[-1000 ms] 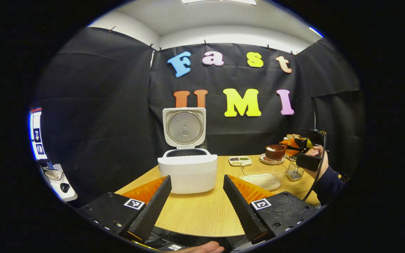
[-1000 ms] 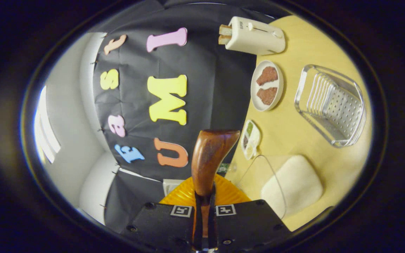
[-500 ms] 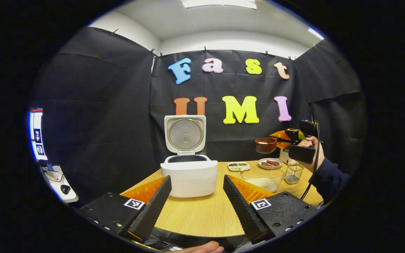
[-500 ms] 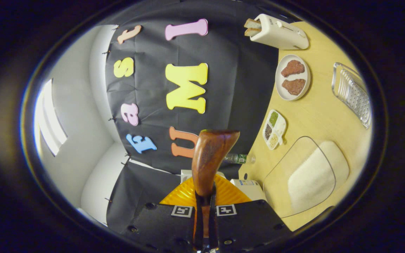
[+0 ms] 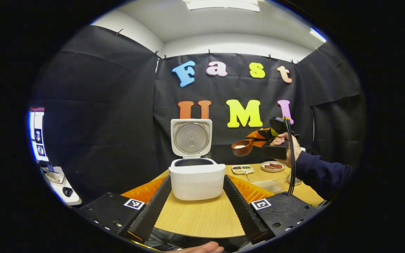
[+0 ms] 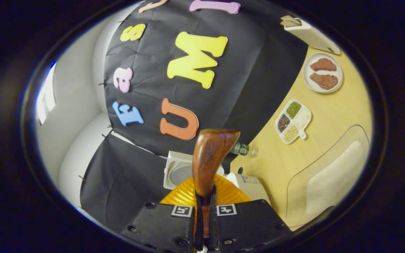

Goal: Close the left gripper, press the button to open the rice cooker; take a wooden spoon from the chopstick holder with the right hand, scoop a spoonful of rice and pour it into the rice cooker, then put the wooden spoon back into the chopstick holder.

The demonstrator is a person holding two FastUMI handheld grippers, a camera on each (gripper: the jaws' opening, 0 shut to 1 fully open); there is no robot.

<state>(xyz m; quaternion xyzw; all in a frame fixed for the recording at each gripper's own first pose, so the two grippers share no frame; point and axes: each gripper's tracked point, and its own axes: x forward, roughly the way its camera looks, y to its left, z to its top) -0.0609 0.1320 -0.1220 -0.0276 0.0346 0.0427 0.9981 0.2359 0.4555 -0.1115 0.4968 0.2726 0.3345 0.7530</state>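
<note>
The right tool is closed tight on the handle of the dark brown wooden spoon, with both fingers pressing on it. In the left gripper view this same tool is held up in the air by a hand in a dark sleeve, and the bowl of the spoon carries a little white rice. The bowl hangs to the right of the white rice cooker and a little above its body, not yet over the opening. The cooker stands near the far left edge of the light wooden tabletop with its lid standing upright, open. Behind the spoon, toward the right edge of the tabletop, stands the clear plastic box with white rice, and past it a small white divided dish of grains and a white plate with two brown pieces. The left tool is wide open and empty, low above the near edge of the tabletop, with the cooker between its fingers in the view. I judge the step in hand is the carrying of the rice to the cooker. The next move calls for keeping the bowl level until it is over the dark inner pot, then turning the wrist to tip the rice in without touching the lid.
</note>
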